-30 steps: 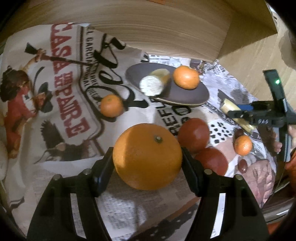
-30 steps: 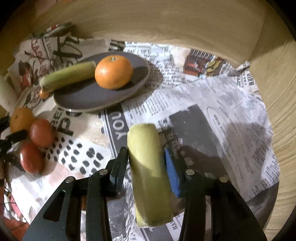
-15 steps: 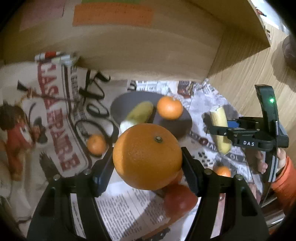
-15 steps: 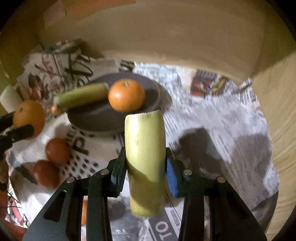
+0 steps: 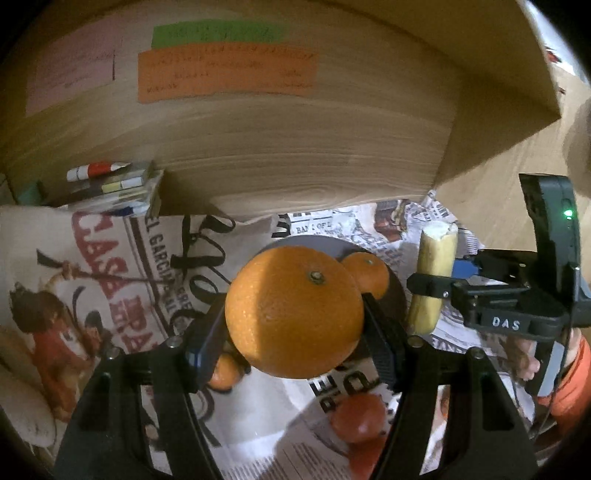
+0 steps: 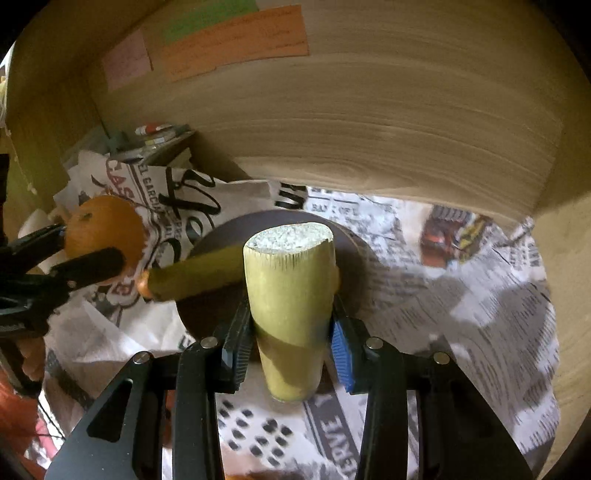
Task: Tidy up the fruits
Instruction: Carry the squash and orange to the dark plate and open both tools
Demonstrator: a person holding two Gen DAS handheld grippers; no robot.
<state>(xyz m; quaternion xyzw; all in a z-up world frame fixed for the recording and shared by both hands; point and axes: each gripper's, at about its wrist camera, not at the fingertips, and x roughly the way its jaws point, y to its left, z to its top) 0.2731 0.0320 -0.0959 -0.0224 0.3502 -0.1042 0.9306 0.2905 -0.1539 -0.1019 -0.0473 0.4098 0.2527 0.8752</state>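
In the left wrist view, a printed cloth [image 5: 92, 280] with red lettering is seen at the left of the frame, and sheets of newspaper [image 5: 391, 225] are spread over the rest of the surface. A wooden wall [image 5: 295, 155] fills the upper half; a pink note [image 5: 70, 74], a green note [image 5: 218, 35] and an orange note [image 5: 225, 72] are stuck on it at the upper left. A small stack of boxes [image 5: 110, 184] is seen at the wall's foot.

At the centre, the large orange [image 5: 295, 314] is clamped between the jaws of the left gripper [image 5: 293, 347], stem end up, raised above the surface. Behind it a dark plate [image 5: 306, 245] is partly hidden; a smaller orange [image 5: 365, 275] rests on it. A small orange [image 5: 221, 373] shows below the left jaw, and two red fruits [image 5: 356, 422] lie at lower centre.

At the right, the right gripper [image 5: 439, 280] is seen from the side, closed on a pale cut stalk [image 5: 434, 277] held nearly upright.

In the right wrist view, the large orange [image 6: 105, 230] in the left gripper [image 6: 79, 254] is seen at the left. The cut stalk [image 6: 291, 295] is gripped at centre between the right gripper [image 6: 291, 343] jaws, its cut end up, in front of the plate [image 6: 354, 273]. A second green stalk [image 6: 195, 275] lies on the plate's left part.
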